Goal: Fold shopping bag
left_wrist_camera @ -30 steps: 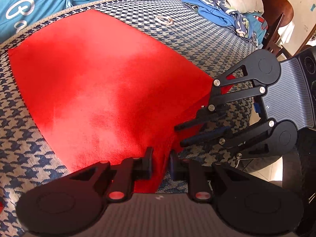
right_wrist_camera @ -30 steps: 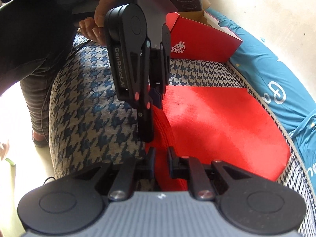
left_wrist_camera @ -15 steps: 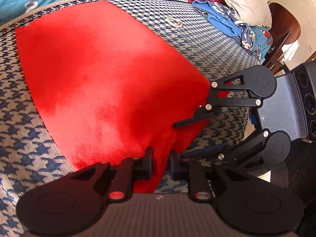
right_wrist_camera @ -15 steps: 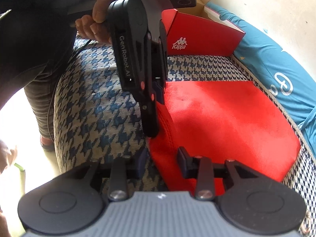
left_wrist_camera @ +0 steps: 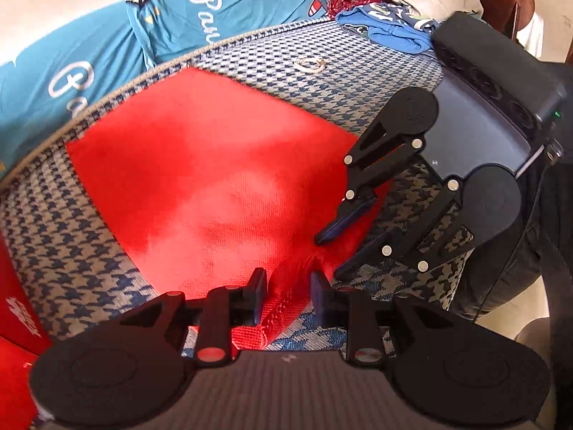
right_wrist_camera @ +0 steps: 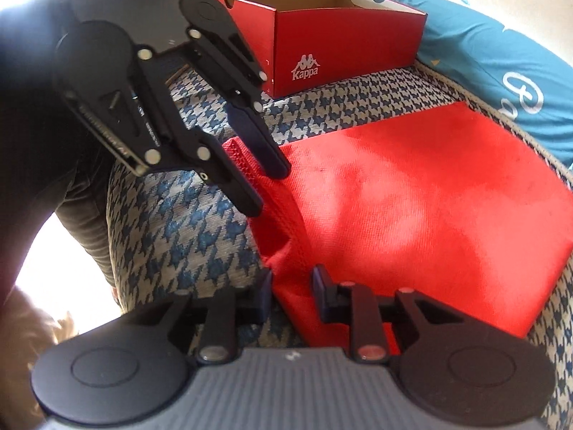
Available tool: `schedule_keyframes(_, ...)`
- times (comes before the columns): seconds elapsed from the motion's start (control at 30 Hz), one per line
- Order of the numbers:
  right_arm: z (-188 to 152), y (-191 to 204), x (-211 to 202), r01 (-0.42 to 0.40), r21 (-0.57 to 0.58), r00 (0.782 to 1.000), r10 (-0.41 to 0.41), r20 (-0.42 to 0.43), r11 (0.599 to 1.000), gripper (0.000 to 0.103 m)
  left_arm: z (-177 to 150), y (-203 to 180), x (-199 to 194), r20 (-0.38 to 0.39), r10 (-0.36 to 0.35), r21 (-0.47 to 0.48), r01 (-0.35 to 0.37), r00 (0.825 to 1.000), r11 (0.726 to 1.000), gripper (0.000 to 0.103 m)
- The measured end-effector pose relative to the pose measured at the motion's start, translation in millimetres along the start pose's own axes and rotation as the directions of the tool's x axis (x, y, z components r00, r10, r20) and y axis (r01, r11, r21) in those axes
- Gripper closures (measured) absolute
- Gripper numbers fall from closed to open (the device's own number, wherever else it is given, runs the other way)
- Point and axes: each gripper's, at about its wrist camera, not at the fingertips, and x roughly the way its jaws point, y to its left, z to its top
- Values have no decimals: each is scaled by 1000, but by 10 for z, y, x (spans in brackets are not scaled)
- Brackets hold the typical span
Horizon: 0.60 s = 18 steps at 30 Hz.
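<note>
A red shopping bag [left_wrist_camera: 222, 179] lies flat on a houndstooth cushion [left_wrist_camera: 322, 82]. My left gripper [left_wrist_camera: 288, 297] is at the bag's near edge. A bunched ridge of red fabric rises between its pads, which still pinch it while the jaws are opening. In the right wrist view the bag [right_wrist_camera: 412, 208] spreads to the right. My right gripper [right_wrist_camera: 292, 294] straddles the bag's edge with its jaws closing, the pads not pressing the fabric between them. Each gripper shows in the other's view: the right gripper [left_wrist_camera: 331, 254] and the left gripper [right_wrist_camera: 268, 190].
An open red Kappa shoebox [right_wrist_camera: 340, 46] stands at the cushion's far end. Blue printed cloth [left_wrist_camera: 107, 53] lines the back, with a clothes pile [left_wrist_camera: 386, 25] and a small ring [left_wrist_camera: 309, 66] nearby. A person's leg [right_wrist_camera: 86, 193] is beside the cushion's front edge.
My left gripper has risen and rolled, drawing the bag's near edge up into a ridge. The right gripper's jaws widened around the edge, then narrowed, and it shifted sideways.
</note>
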Motion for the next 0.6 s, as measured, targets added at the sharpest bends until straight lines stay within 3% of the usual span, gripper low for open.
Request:
schedule_keyframes(0.07, 17, -120, -2, -50, 59, 999, 50, -4, 997, 81, 13, -159, -25, -8, 47, 108, -46, 999, 993, 78)
schedule_keyframes(0.17, 31, -194, -3, -86, 95, 996, 87, -6, 992, 81, -15, -384, 10, -30, 105, 264, -94, 994, 960, 78)
schedule_keyframes(0.33, 47, -250, 8, -109, 121, 994, 110, -4, 987, 81, -38, -301, 162, -100, 140, 318, -101, 985, 943, 78)
schedule_keyframes(0.43, 37, -332, 19, -138, 164, 990, 138, 10, 977, 81, -27, -368, 262, -113, 147, 367, -97, 983, 925, 78)
schedule_keyframes(0.6, 27, -476, 50, -183, 240, 983, 180, 35, 953, 82, -34, -366, 321, -116, 137, 381, -83, 984, 921, 78)
